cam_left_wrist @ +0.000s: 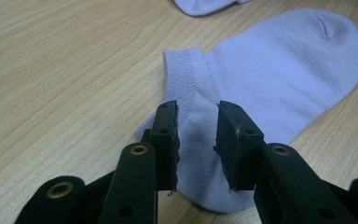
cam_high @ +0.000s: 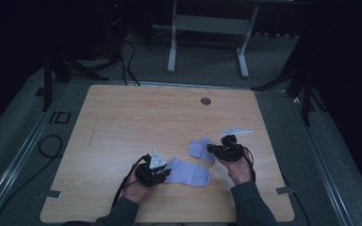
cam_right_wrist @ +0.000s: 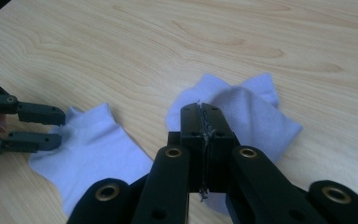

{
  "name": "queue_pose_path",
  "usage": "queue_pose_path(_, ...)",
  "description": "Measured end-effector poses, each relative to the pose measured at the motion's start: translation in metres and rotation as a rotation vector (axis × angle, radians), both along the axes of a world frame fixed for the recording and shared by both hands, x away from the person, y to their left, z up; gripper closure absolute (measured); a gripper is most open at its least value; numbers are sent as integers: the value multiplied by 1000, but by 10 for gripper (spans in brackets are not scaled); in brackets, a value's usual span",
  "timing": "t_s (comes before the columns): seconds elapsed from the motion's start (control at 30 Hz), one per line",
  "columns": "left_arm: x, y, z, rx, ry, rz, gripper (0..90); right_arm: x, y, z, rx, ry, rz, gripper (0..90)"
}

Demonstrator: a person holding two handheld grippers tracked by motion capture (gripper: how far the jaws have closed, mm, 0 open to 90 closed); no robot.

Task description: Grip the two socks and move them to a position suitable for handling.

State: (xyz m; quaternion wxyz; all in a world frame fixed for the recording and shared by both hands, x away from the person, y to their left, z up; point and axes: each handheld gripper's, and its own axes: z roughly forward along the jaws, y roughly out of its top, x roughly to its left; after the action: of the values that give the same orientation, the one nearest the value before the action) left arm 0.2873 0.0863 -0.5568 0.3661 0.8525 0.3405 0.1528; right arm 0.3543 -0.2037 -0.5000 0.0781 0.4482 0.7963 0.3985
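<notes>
Both our forearms come in at the near edge of the table [cam_high: 122, 108]. Left gripper [cam_high: 156, 172] sits at the cuff end of the flat sock [cam_high: 188, 172]. Left gripper view: jaws partly apart over the ribbed cuff, sock [cam_left_wrist: 270, 74] lying flat between and beyond them, pads not pressing on it. Right gripper [cam_high: 214, 149] sits just right of the flat sock, jaws together. Right gripper view: closed tips [cam_right_wrist: 200, 122] rest against the crumpled sock [cam_right_wrist: 256, 112]; we can't tell if fabric is pinched between them. Crumpled sock [cam_high: 201, 148] lies just beyond the flat sock's toe end, nearly touching it. Table's cable hole [cam_high: 206, 100] is well beyond both socks.
</notes>
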Motion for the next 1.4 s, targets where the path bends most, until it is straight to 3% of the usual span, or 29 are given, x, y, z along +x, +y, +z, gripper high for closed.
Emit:
queue_pose_path(0.27, 0, 0, 0, 1, -1, 2, 683, -8, -16, -3, 71, -1, -45, 886)
queue_pose_path(0.37, 0, 1, 0, 2, 1, 4, 683, -10, -18, -3, 60, -10, -55, 885)
queue_pose_path(0.53, 0, 0, -1, 0, 2, 5, 683, -16, -22, -6, -21, -39, -72, 874)
queue_pose_path(0.67, 0, 0, -1, 1, 0, 4, 683, -18, -25, -9, -46, -42, -80, 864)
queue_pose_path(0.97, 1, -1, -2, -1, 0, 3, 679, -19, -38, -14, -60, -36, -123, 862)
queue_pose_path(1.1, 1, -2, -1, 0, -1, 2, 678, -20, -45, -18, -94, -33, -143, 797)
queue_pose_path(1.17, 1, -2, -1, 1, -2, 1, 678, -20, -49, -18, -91, -31, -142, 707)
queue_pose_path(1.4, 3, -2, -2, 1, -1, -1, 678, -24, -52, -10, -116, -91, -165, 564)
